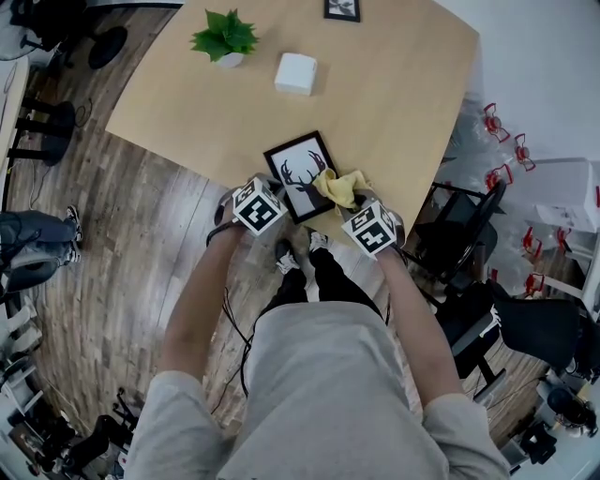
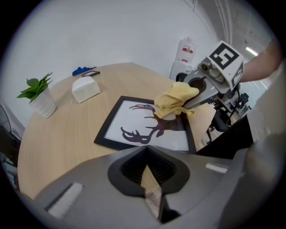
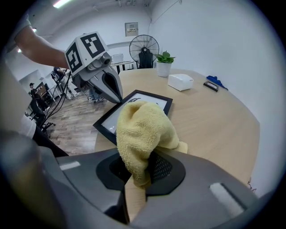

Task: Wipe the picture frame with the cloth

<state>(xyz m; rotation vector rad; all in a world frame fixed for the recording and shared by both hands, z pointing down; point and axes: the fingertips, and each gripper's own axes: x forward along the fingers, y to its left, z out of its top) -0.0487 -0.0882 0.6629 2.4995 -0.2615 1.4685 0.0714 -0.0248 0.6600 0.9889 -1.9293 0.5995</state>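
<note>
A black picture frame (image 1: 302, 175) with a deer silhouette lies flat near the front edge of the round wooden table (image 1: 394, 94). My right gripper (image 1: 354, 204) is shut on a yellow cloth (image 1: 339, 187), and the cloth (image 2: 174, 100) rests bunched on the frame's (image 2: 134, 127) right part. In the right gripper view the cloth (image 3: 140, 129) hides most of the frame (image 3: 157, 99). My left gripper (image 1: 272, 189) is shut with nothing between its jaws. Its tip (image 3: 118, 97) sits at the frame's near left edge.
A small potted plant (image 1: 225, 37), a white box (image 1: 295, 73) and a second small frame (image 1: 342, 9) stand further back on the table. A blue object (image 3: 215, 81) lies at the far rim. A black chair (image 1: 459, 225) is on the right, beside the table.
</note>
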